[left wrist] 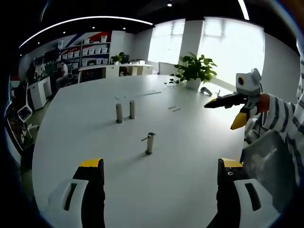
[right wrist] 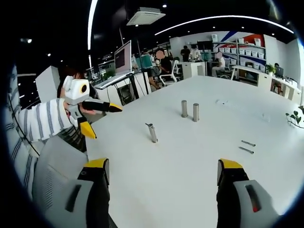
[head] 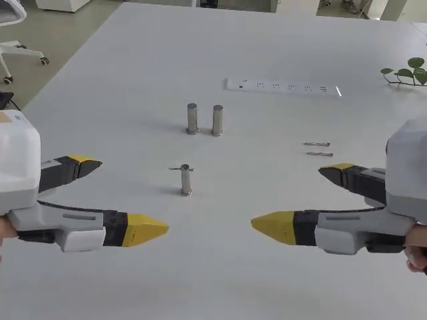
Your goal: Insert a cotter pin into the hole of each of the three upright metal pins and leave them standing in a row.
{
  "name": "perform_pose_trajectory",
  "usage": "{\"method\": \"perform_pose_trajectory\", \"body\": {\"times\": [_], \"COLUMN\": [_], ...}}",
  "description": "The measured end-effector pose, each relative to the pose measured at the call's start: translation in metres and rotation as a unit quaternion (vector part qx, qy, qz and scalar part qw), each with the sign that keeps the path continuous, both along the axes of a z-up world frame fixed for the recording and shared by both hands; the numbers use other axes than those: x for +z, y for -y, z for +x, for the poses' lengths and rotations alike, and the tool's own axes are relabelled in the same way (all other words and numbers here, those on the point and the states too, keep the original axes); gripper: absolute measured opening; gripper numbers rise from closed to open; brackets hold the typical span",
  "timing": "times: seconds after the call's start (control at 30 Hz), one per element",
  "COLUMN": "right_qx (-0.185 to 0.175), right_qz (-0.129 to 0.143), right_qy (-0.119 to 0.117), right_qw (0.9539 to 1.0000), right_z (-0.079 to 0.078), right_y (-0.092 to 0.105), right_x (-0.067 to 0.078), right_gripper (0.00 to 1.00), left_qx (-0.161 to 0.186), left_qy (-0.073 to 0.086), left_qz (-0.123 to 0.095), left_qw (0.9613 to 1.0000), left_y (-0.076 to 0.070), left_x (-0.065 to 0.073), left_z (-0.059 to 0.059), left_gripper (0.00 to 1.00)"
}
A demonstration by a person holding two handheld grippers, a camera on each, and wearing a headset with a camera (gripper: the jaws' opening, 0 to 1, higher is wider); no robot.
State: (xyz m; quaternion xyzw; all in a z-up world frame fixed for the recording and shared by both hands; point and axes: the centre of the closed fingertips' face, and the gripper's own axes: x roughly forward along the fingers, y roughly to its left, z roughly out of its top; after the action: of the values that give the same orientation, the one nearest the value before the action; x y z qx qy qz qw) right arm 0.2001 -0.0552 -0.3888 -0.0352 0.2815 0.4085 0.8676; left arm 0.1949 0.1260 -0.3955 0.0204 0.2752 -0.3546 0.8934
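Observation:
Three upright metal pins stand on the white table (head: 220, 267). The nearest pin (head: 185, 180) (left wrist: 150, 143) (right wrist: 153, 133) has a cotter pin (head: 181, 169) through its top. Two bare pins (head: 192, 119) (head: 217, 121) stand side by side behind it, also seen as a pair (left wrist: 125, 111) (right wrist: 189, 109). Two loose cotter pins (head: 317, 149) (left wrist: 174, 108) (right wrist: 247, 146) lie to the right. My left gripper (head: 113, 197) (left wrist: 159, 171) is open at the near left, nothing between its jaws. My right gripper (head: 307, 197) (right wrist: 161, 173) is open at the near right, likewise empty.
A white power strip (head: 283, 87) lies at the back of the table. A plant's leaves (head: 405, 73) reach in at the far right edge. An office chair (head: 17, 40) stands off the table's left corner.

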Motion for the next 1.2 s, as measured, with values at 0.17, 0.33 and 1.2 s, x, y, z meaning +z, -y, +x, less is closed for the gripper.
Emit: {"method": "perform_pose_trajectory", "body": {"times": [0.17, 0.33, 1.2], "right_qx": [-0.017, -0.033, -0.089], "right_qz": [0.003, 0.012, 0.013], "right_qy": [-0.013, -0.018, -0.014], "right_qw": [0.9998, 0.9992, 0.9958], "right_z": [-0.007, -0.011, -0.011], "right_y": [0.009, 0.017, 0.048], "right_x": [-0.006, -0.006, 0.004], "right_gripper": [0.96, 0.96, 0.95], "left_qx": [0.001, 0.009, 0.024], "left_qy": [-0.003, -0.005, 0.071], "left_qz": [-0.001, -0.01, 0.023], "left_qw": [1.0, 0.9999, 0.9969], "left_y": [0.004, 0.005, -0.004], "left_x": [0.0, 0.002, 0.031], "left_z": [0.002, 0.008, 0.104], "left_gripper": [0.99, 0.97, 0.76]}}
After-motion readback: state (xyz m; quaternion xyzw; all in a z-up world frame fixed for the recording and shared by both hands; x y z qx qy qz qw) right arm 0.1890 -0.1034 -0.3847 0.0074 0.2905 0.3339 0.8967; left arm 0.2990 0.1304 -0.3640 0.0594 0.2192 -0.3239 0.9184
